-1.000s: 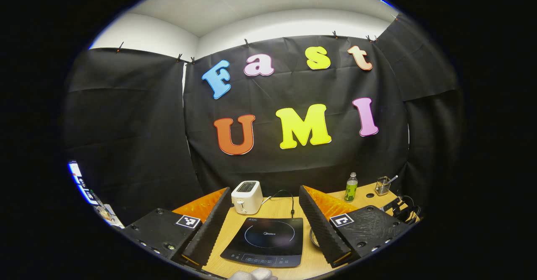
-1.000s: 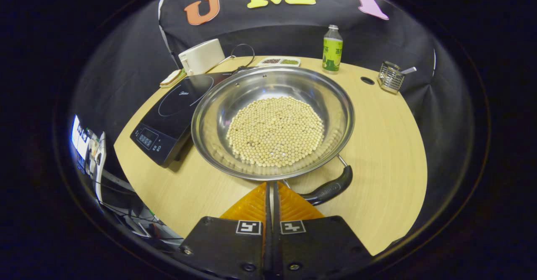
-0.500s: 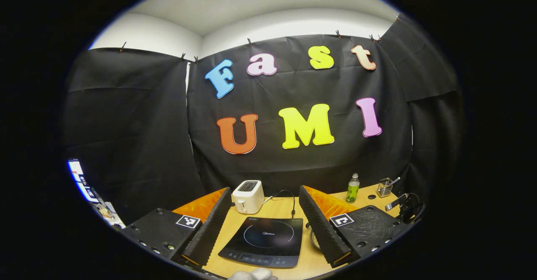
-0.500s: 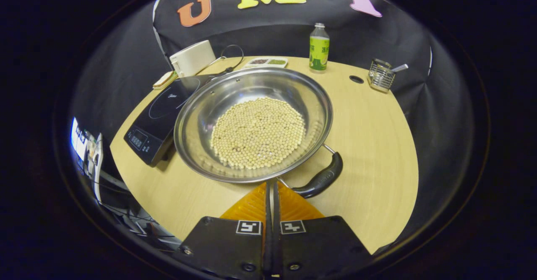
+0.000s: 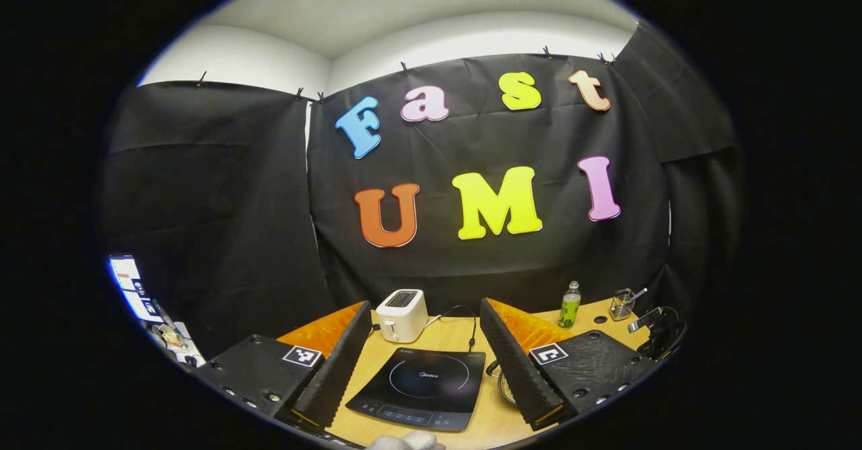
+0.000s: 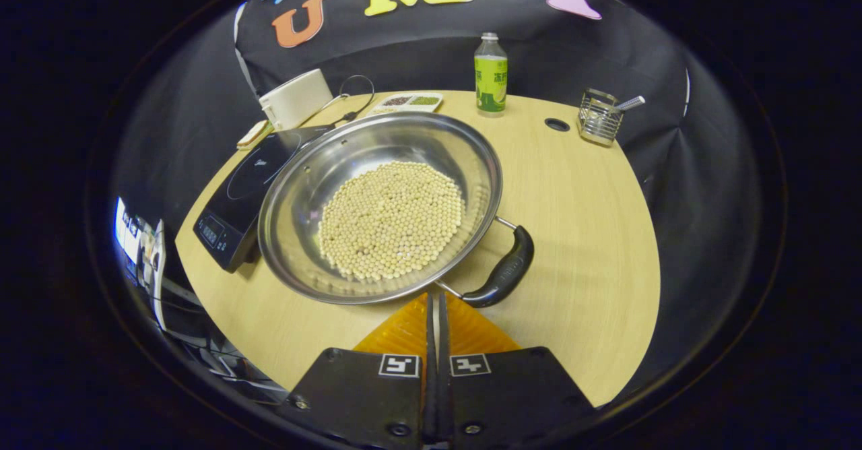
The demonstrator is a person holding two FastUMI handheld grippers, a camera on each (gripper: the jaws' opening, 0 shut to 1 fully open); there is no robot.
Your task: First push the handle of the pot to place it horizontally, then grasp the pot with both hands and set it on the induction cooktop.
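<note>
A steel pot holding pale round beans stands on the wooden table. Its left rim overlaps the edge of the black induction cooktop. The pot's black handle sits at the near right of the rim, slanted. My right gripper is shut with nothing held, its tips right at the rim beside the handle's near end. My left gripper hangs open above the cooktop, nothing between its fingers. A sliver of the pot peeks beside its right finger.
A white toaster and its cable stand behind the cooktop. A small divided tray, a green bottle and a wire utensil holder line the table's far side. A cable hole lies near the holder.
In the right gripper view the pot has slid left and its handle has swung round toward the pot's right side. The left gripper view has panned slightly; that gripper stays open.
</note>
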